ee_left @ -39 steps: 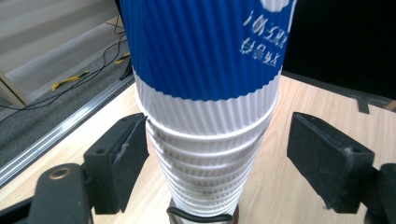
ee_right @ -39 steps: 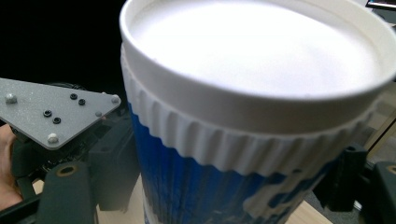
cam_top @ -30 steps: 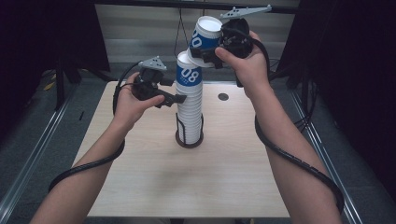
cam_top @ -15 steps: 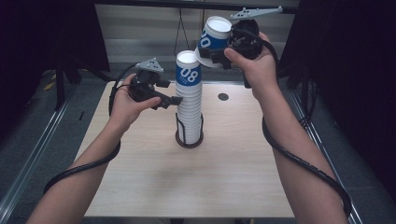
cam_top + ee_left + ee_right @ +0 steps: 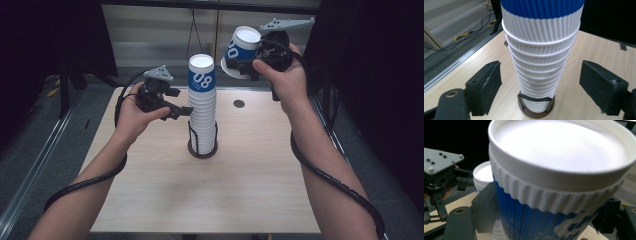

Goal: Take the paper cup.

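A tall stack of upturned ribbed paper cups [image 5: 202, 110] stands in a dark wire holder [image 5: 202, 148] at the table's middle; its top cup is blue and marked 08. My left gripper [image 5: 186, 112] is open at the stack's left side, its pads [image 5: 489, 85] apart on either side of the stack [image 5: 540, 57] and not touching it. High at the back right, my right gripper [image 5: 245, 64] is shut on a single blue and white cup [image 5: 240, 48], tilted, clear of the stack. That cup's white base [image 5: 564, 147] faces the right gripper view.
The light wooden table [image 5: 210, 200] has a small dark round hole [image 5: 239, 104] behind and right of the stack. Grey floor and a metal rail [image 5: 35, 165] run along the left side. Black cables [image 5: 320, 165] trail down both forearms.
My right gripper has carried the single cup up and to the right, away from the stack top. The left gripper has stayed open beside the stack.
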